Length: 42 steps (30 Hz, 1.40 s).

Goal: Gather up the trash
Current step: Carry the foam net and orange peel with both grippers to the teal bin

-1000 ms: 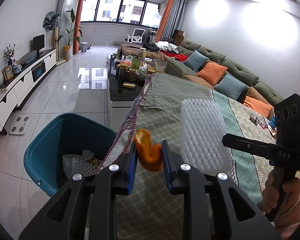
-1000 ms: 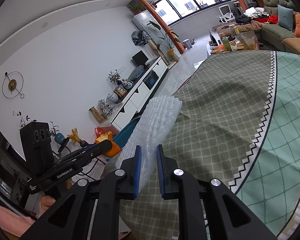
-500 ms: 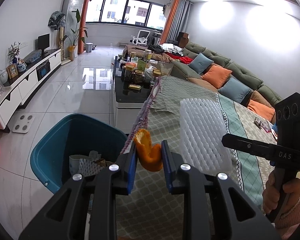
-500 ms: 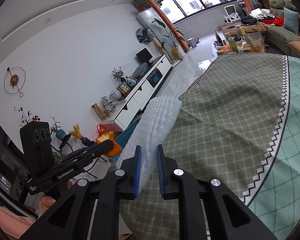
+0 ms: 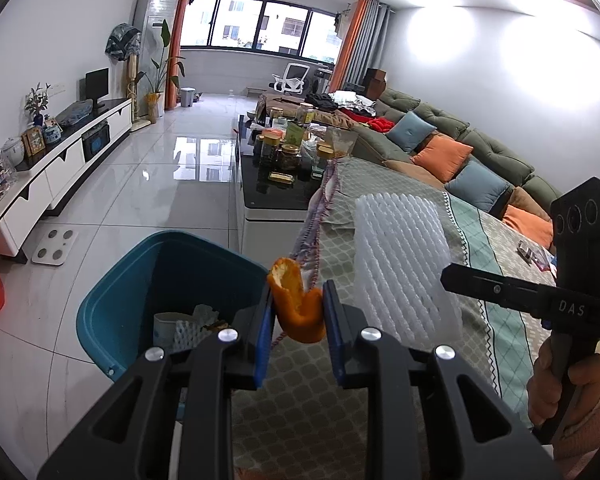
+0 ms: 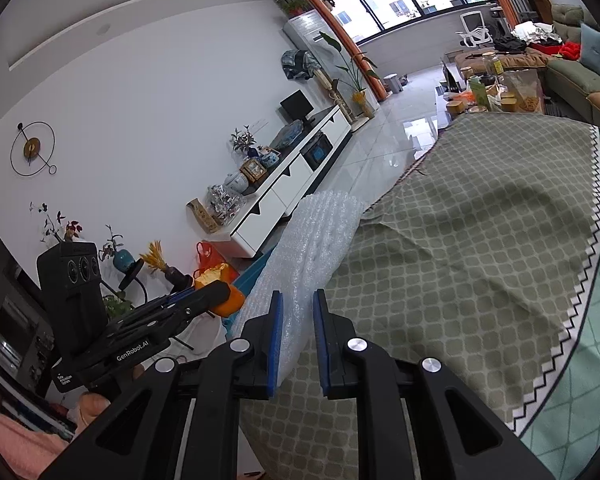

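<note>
Peel (image 5: 298, 308) pinched by left hand-held gripper (image 5: 296, 312); right hand-held gripper (image 6: 296, 320) clamps foam wrap (image 6: 312, 248), lower end seemingly hidden.

An orange peel (image 5: 298, 306), curled into a U with its pale pith showing at the torn upper tip, stands upright, pinched between the blue pads of the left gripper (image 5: 296, 320). At its 3 o'clock a white foam net sheet (image 5: 404, 268), ribbed and translucent, is held up on edge, its lower end clamped by the right gripper (image 6: 296, 334). At the peel's 9 o'clock sits a teal bin (image 5: 140, 276), open-topped on the floor, with a paper cup and white wrapping inside.
</note>
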Each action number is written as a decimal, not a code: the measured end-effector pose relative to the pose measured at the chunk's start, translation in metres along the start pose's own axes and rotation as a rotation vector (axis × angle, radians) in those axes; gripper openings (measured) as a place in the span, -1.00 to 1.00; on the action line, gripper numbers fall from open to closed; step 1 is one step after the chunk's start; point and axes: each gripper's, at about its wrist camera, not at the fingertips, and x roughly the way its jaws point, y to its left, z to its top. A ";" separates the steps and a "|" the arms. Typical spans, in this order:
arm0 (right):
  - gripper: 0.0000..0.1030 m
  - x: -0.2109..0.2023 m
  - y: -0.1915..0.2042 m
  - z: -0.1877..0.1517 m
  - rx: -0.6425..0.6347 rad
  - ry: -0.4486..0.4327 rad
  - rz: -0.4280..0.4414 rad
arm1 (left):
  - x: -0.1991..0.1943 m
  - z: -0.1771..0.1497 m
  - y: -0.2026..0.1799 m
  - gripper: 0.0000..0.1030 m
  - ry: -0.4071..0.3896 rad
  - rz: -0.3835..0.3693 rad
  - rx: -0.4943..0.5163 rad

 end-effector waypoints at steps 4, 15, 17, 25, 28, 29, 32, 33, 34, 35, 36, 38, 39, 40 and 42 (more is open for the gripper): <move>-0.70 0.005 0.004 0.003 -0.011 0.008 0.004 | -0.003 0.001 0.002 -0.52 -0.006 0.009 -0.008; -0.70 0.017 0.007 0.010 -0.021 0.023 0.012 | -0.006 0.006 0.020 -0.52 -0.020 0.038 -0.028; -0.70 0.019 0.008 0.011 -0.025 0.026 0.012 | -0.007 0.006 0.024 -0.52 -0.022 0.041 -0.034; -0.70 0.028 0.016 0.012 -0.042 0.041 0.019 | -0.007 0.006 0.032 -0.52 -0.023 0.053 -0.044; -0.70 0.030 0.017 0.014 -0.044 0.046 0.021 | -0.007 0.007 0.034 -0.52 -0.023 0.057 -0.044; -0.70 0.031 0.017 0.014 -0.043 0.047 0.021 | -0.007 0.007 0.034 -0.52 -0.023 0.058 -0.044; -0.70 0.034 0.019 0.016 -0.046 0.051 0.023 | -0.006 0.007 0.036 -0.52 -0.024 0.062 -0.046; -0.70 0.035 0.019 0.016 -0.047 0.053 0.024 | -0.006 0.007 0.037 -0.52 -0.024 0.062 -0.048; -0.70 0.036 0.019 0.016 -0.047 0.054 0.024 | -0.006 0.007 0.037 -0.52 -0.024 0.063 -0.049; -0.70 0.037 0.020 0.016 -0.049 0.056 0.023 | -0.006 0.006 0.038 -0.52 -0.025 0.066 -0.049; -0.70 0.039 0.023 0.016 -0.052 0.058 0.023 | -0.005 0.006 0.038 -0.52 -0.025 0.067 -0.050; -0.70 0.041 0.025 0.017 -0.055 0.063 0.022 | -0.004 0.005 0.038 -0.52 -0.024 0.069 -0.054; -0.70 0.043 0.027 0.017 -0.057 0.065 0.022 | -0.004 0.005 0.039 -0.52 -0.025 0.072 -0.055; -0.70 0.044 0.028 0.018 -0.059 0.067 0.021 | -0.004 0.005 0.040 -0.52 -0.024 0.073 -0.057; -0.70 0.047 0.029 0.019 -0.063 0.070 0.021 | -0.004 0.005 0.042 -0.52 -0.024 0.076 -0.060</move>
